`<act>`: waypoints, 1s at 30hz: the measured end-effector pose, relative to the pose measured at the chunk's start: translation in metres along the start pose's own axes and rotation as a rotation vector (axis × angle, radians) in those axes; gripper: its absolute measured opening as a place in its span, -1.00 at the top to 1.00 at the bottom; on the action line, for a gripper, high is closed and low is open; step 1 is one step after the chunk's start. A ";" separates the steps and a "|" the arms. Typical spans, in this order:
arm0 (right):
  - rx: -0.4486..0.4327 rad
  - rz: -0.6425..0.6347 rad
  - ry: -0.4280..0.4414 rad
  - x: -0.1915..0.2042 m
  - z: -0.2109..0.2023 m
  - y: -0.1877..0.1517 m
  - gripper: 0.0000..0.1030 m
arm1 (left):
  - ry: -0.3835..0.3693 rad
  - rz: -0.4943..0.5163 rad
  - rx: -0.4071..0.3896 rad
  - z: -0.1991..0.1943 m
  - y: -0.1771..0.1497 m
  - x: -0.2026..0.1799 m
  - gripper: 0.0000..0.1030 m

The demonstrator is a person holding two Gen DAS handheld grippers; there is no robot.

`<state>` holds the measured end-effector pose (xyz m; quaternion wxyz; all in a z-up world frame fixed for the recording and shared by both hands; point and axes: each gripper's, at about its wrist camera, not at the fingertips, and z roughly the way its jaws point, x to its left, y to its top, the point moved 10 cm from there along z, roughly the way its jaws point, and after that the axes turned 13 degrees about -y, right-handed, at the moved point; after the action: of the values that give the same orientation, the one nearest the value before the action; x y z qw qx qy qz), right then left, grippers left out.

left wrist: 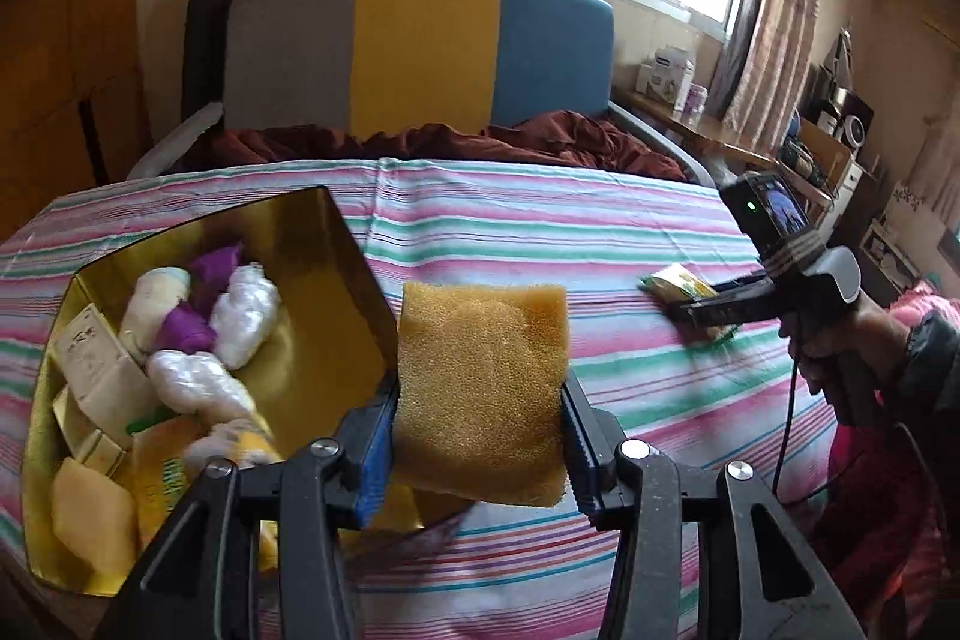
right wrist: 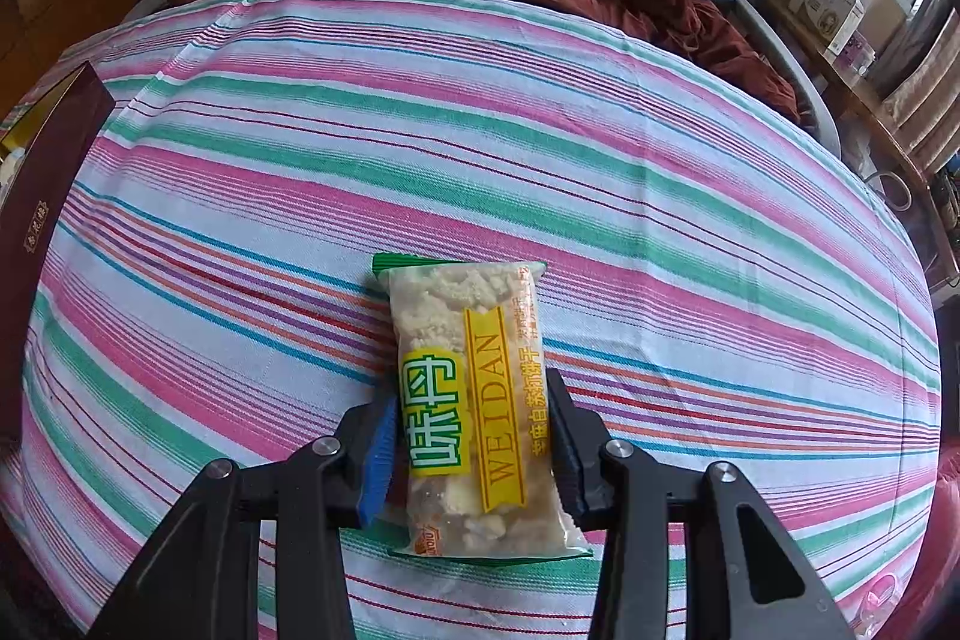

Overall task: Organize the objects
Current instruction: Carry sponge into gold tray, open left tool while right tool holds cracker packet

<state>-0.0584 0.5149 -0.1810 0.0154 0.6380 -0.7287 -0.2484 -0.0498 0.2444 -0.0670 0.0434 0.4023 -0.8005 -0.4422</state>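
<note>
The left gripper [left wrist: 480, 436] clenches a yellow sponge [left wrist: 483, 388] just right of the gold-lined box [left wrist: 336, 280] crowded with packets, while farther right the right gripper [right wrist: 474, 436] grasps a snack packet [right wrist: 474, 400] lying on the striped bedsheet [right wrist: 540, 160].

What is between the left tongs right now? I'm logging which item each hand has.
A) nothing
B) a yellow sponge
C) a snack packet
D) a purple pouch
B: the left tongs are closed on a yellow sponge, raised beside the gold box; the snack packet sits between the right tongs.
</note>
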 end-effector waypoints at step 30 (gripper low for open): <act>-0.015 -0.030 -0.040 0.011 0.001 0.014 0.15 | 0.104 -0.318 0.186 0.056 -0.005 0.119 0.02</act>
<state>-0.0737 0.5060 -0.1800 0.0015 0.6438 -0.7172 -0.2668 -0.1507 0.1994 -0.1387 -0.0231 0.5484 -0.7609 -0.3461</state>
